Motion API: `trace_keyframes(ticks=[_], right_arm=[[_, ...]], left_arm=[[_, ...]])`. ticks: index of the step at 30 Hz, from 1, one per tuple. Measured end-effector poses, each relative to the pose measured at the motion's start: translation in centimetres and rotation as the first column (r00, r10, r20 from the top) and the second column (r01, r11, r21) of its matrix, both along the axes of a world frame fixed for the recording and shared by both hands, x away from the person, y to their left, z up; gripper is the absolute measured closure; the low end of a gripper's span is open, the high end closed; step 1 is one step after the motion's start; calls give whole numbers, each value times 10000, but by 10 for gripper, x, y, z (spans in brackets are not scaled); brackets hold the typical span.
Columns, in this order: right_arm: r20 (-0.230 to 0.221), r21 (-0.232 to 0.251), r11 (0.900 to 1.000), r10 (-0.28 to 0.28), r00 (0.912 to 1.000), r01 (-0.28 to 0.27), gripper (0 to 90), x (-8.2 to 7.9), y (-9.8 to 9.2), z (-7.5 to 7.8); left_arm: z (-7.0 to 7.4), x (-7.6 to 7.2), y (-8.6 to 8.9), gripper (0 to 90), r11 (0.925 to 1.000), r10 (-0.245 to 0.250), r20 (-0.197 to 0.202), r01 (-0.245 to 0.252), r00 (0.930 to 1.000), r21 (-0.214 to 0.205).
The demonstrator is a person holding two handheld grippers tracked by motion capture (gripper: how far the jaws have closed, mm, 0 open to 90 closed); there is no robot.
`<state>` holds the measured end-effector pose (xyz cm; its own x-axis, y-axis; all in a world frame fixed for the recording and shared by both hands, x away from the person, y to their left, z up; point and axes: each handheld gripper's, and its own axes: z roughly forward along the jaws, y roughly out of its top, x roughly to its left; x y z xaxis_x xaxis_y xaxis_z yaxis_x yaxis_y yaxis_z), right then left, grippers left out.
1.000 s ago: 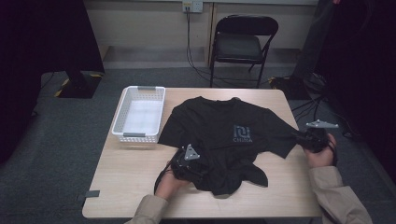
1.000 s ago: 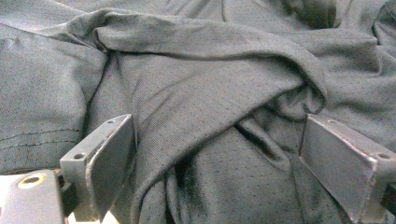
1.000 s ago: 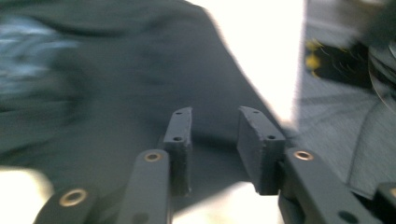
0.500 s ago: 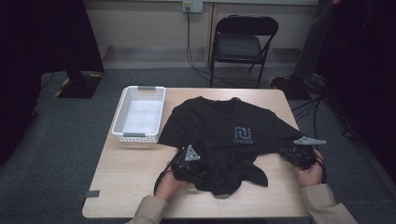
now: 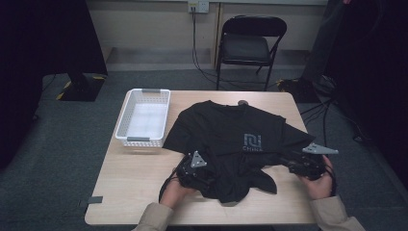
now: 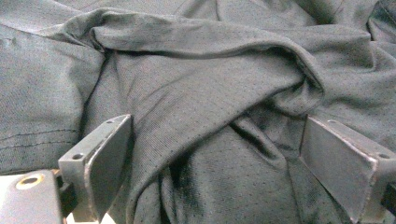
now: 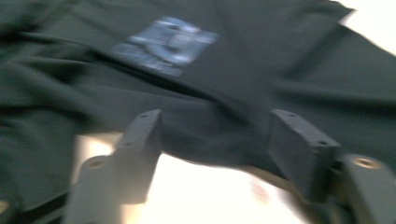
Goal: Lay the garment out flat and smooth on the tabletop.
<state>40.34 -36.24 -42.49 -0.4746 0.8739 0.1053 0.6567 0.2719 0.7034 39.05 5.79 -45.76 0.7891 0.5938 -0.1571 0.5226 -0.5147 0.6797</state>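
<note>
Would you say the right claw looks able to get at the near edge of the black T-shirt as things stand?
Probably yes: the right claw is open and points at the black T-shirt, whose near edge lies just beyond its tips over bare table, with nothing between them.

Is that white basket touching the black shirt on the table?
Apart. The high view shows a strip of bare wood between the white basket and the black shirt.

From above I saw the black T-shirt (image 5: pixel 235 139) spread on the wooden table (image 5: pixel 130 178), its near hem bunched. My left gripper (image 5: pixel 195 174) sat on that bunch; my right gripper (image 5: pixel 303 166) lay at the shirt's right edge. A white basket (image 5: pixel 143 118) stood left of the shirt.
</note>
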Motion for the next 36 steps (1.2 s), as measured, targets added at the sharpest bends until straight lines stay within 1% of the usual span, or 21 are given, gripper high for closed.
trace_keyframes(ticks=[1,2,3,4,5,7,8,12,13,17,19,21,24,25,26,29,32,33,34,35,36], right_arm=[[-54,178,9996,236,9997,-235,261,-1,10,1],[-273,263,9970,730,9970,-723,211,-4,31,0],[-330,324,9942,1033,9941,-1023,210,-7,39,-1],[-330,324,9942,1033,9941,-1023,210,-7,39,-1],[-474,442,9898,1376,9894,-1356,198,-9,47,-3],[-702,231,9836,1800,9812,-1788,187,-13,60,-6],[-890,-2,9728,2305,9690,-2315,189,-16,68,-11],[-1169,-240,9679,2460,9622,-2503,140,-19,72,-18],[-1118,-434,9662,2480,9623,-2540,137,-21,72,-18],[-967,-589,9615,2620,9602,-2683,124,-24,73,-20],[-848,-511,9623,2625,9612,-2673,121,-25,72,-21],[-807,-485,9622,2635,9613,-2678,120,-25,72,-21],[-807,-489,9625,2626,9615,-2669,120,-25,72,-21],[-804,-493,9625,2623,9616,-2666,120,-25,72,-21],[-809,-492,9626,2621,9616,-2665,119,-25,72,-21],[-807,-515,9633,2588,9625,-2634,119,-25,72,-21],[-801,-524,9634,2582,9628,-2627,117,-25,72,-21],[-801,-526,9634,2582,9628,-2627,114,-24,72,-22],[-801,-526,9634,2582,9628,-2627,114,-24,72,-22],[-804,-537,9636,2571,9630,-2617,113,-24,72,-22],[-804,-537,9636,2571,9630,-2617,113,-24,72,-22]], left_arm=[[0,0,0,105,10000,2,2,-2,10000,0],[0,0,0,104,10000,3,0,-3,10000,-3],[0,0,0,104,10000,-1,2,1,10000,2],[0,0,0,104,10000,0,6,0,10000,3],[0,0,0,104,10000,2,4,-2,10000,3],[0,0,0,104,10000,3,3,-3,10000,0],[0,0,0,104,10000,8,0,-8,10000,-3],[0,0,0,104,10000,17,-7,-17,10000,-14],[0,0,0,105,10000,41,-30,-41,10000,-30],[2,1,3,122,9998,220,-92,-220,9997,34],[6,3,6,129,9993,355,-360,-353,9987,83],[13,4,14,140,9990,437,-484,-441,9979,-82],[26,8,29,141,9974,722,-265,-723,9970,-49],[34,13,39,154,9934,1141,-119,-1142,9934,-103],[34,13,39,169,9934,1141,-119,-1142,9934,-103],[43,22,56,181,9867,1624,23,-1624,9867,-19],[46,29,67,185,9801,1958,148,-1962,9805,307],[45,31,70,217,9751,2161,232,-2170,9761,455],[43,34,74,217,9663,2504,327,-2519,9676,523],[36,39,78,226,9524,2969,250,-2979,9546,652],[36,39,78,247,9524,2969,250,-2979,9546,652]])
